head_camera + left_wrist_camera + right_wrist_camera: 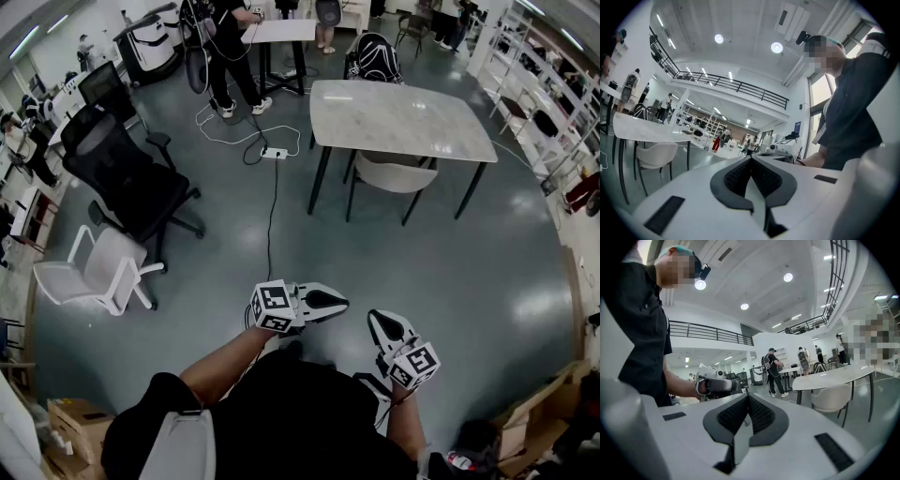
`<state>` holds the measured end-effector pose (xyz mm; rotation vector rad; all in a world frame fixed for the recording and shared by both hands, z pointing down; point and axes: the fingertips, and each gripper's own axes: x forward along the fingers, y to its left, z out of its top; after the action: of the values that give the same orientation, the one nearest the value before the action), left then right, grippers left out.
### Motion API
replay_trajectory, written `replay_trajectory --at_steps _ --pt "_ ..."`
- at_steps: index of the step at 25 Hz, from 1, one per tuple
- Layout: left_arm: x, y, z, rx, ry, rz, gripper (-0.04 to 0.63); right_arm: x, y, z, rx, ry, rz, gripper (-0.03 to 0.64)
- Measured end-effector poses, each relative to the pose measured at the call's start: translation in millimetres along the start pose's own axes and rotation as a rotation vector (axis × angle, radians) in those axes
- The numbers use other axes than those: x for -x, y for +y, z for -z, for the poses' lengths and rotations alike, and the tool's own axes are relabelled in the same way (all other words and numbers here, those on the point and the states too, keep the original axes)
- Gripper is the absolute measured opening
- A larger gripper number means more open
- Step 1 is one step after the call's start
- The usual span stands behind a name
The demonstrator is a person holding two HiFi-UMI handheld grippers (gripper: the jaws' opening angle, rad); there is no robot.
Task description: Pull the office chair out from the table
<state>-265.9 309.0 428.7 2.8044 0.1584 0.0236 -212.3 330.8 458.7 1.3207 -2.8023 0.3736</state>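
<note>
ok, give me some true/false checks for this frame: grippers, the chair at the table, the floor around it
1. The left gripper and right gripper are both shut with nothing between the jaws. True.
2. The right gripper grips the chair's backrest. False: it is close to the person's body, well short of the chair.
3. The pale chair is tucked under the table. True.
4. A black office chair is pushed in at the table. False: the black office chair stands apart at the left, next to a white chair.
5. A cable runs across the floor to a power strip near the table. True.
</note>
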Motion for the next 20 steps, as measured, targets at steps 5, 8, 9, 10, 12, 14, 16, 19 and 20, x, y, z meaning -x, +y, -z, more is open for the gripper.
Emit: replay_trajectory --at_steps 5,8,9,10,12,14,16,19,20 --pt "0.5 -13.9 4.4 0.0 0.016 0.01 0.012 18.3 7.3 0.9 0.004 0.003 -0.004 0.018" --pt "-7.2 -16.9 4.8 0.008 0.01 0.006 0.012 28.7 7.6 -3.3 0.007 0.003 -0.004 0.019" --pt "-10.2 -20.6 5.4 0.013 0.006 0.013 0.012 33.7 11.6 -5.4 0.019 -0.004 -0.017 0.02" --pt "-12.6 -23.6 6.6 0.02 0.003 0.019 0.012 37.4 14.4 -5.5 0.025 -0.007 -0.026 0.02" --pt "-15.0 -26.4 11.1 0.035 0.006 0.026 0.012 40.2 15.9 -0.1 0.012 0.0 -0.03 0.02" --pt "-16.5 -29.3 15.8 0.037 0.014 0.027 0.012 41.9 18.3 5.7 -0.003 0.007 -0.028 0.02" --pt "-18.9 -31.1 20.6 0.027 0.032 0.014 0.012 44.5 22.3 9.0 0.01 0.023 -0.029 0.02" --pt "-25.6 -31.2 26.4 0.01 0.068 -0.007 0.012 50.9 21.0 13.1 0.042 0.054 -0.018 0.02" --pt "-27.8 -31.2 27.0 0.011 0.073 -0.007 0.012 53.6 18.8 14.7 0.042 0.061 -0.01 0.02"
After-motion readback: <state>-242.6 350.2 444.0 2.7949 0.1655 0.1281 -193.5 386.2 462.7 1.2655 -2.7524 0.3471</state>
